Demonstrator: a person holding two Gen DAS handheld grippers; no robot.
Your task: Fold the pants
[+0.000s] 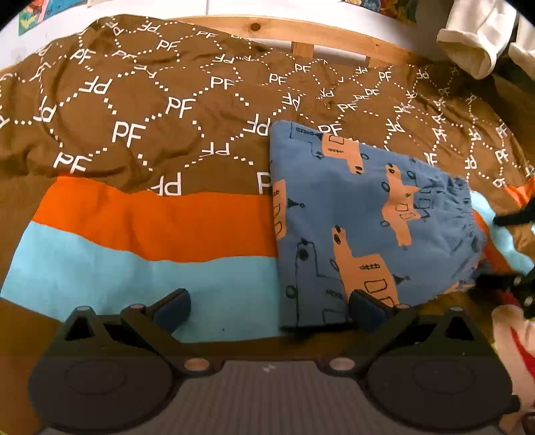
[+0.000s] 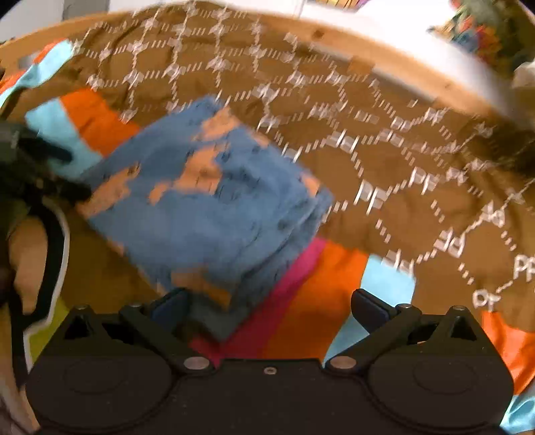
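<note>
The blue pants (image 1: 364,221) with orange truck prints lie folded into a compact stack on the bed, elastic waistband to the right. My left gripper (image 1: 271,309) is open and empty; its right finger (image 1: 367,309) is at the stack's near edge, its left finger over the light blue stripe. In the blurred right wrist view the folded pants (image 2: 214,204) lie ahead and to the left. My right gripper (image 2: 267,311) is open and empty; its left finger (image 2: 170,306) is at the stack's near corner. The right gripper also shows at the edge of the left wrist view (image 1: 511,251).
A brown bedspread (image 1: 160,110) with white PF lettering and orange, light blue and pink stripes covers the bed. A wooden bed frame (image 1: 301,30) runs along the back. White cloth (image 1: 478,40) hangs at the top right. The left gripper (image 2: 30,160) shows at left in the right wrist view.
</note>
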